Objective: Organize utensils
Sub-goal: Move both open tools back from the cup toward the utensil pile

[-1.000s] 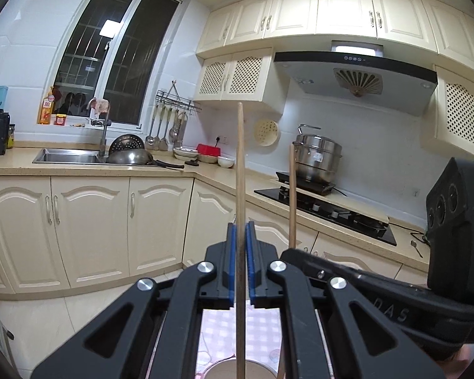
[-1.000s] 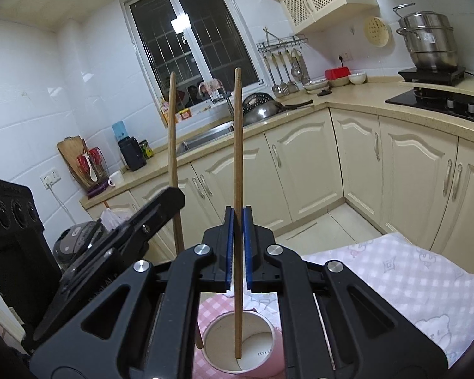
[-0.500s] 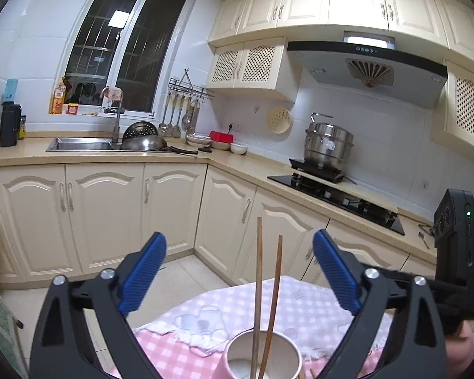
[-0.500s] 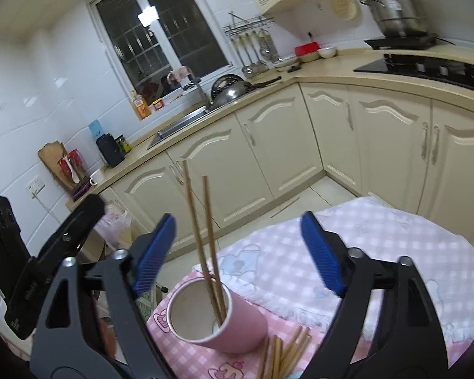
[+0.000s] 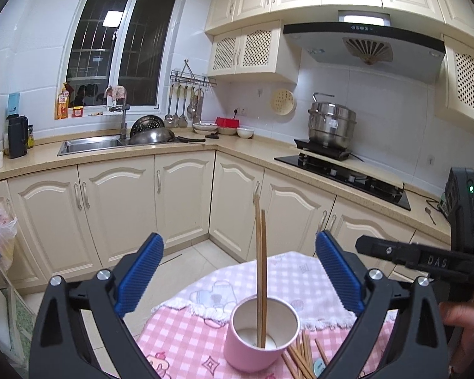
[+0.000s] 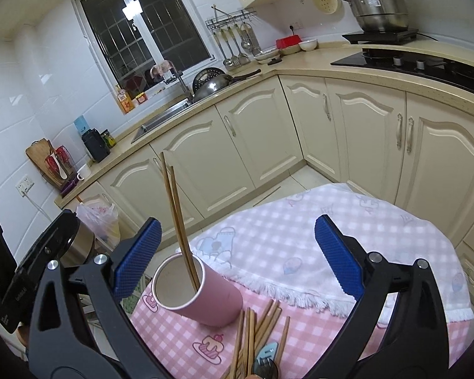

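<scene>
**Inspector:** State of both claws?

**Assistant:** The left claw (image 5: 238,273) and the right claw (image 6: 237,254) each stand spread wide with nothing between the pads. Neither holds anything.

**Inspector:** Where are the utensils?

**Assistant:** Two chopsticks (image 5: 260,271) stand near upright in the pink cup (image 6: 202,293), leaning together against its rim. The cup sits on the checked cloth of the worktop (image 6: 300,230). It lies ahead of and below the left claw, close to its centre line; from the right claw it lies ahead, below and toward the left finger.

**Inspector:** What remains?

**Assistant:** A loose bundle of chopsticks (image 6: 256,331) lies flat on the cloth, just beside the cup's base. With it is a blue-handled utensil (image 6: 267,352), too cropped to identify.

**Inspector:** The deciding relation?

**Assistant:** The bundle lies directly beneath the right claw, long axes running roughly along its pointing line, fanning slightly. From the left claw it sits low and toward the right finger. I judge the right hand nearer; it would need to dip and close across the sticks.
</scene>
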The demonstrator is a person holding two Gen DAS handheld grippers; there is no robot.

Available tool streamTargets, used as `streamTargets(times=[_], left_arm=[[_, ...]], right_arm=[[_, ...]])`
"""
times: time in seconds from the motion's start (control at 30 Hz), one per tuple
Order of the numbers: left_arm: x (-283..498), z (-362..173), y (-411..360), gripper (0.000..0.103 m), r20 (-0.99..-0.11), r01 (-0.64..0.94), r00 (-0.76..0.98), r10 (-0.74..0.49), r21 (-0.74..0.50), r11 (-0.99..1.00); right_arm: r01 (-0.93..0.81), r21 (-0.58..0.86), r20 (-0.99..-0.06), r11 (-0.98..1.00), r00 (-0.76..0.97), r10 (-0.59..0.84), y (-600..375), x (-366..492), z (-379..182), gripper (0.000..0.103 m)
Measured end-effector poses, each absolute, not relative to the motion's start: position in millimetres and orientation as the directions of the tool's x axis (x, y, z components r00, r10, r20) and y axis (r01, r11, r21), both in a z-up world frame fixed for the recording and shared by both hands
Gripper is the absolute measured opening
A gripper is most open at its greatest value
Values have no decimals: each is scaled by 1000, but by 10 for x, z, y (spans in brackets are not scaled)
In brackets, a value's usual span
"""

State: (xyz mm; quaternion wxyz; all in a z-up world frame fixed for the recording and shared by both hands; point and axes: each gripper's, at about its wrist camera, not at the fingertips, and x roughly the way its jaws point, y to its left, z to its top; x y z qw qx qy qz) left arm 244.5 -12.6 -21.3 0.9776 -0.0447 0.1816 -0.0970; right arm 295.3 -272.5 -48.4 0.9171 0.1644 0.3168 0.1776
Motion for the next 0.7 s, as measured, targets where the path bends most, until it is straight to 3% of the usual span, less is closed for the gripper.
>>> streamTargets(times=[0.7], left_arm=[[2190, -600, -317, 95, -478, 197, 854, -206, -70, 978]], right_arm=[[-156, 401, -644, 903, 653, 399, -2954, 2557, -810, 96]])
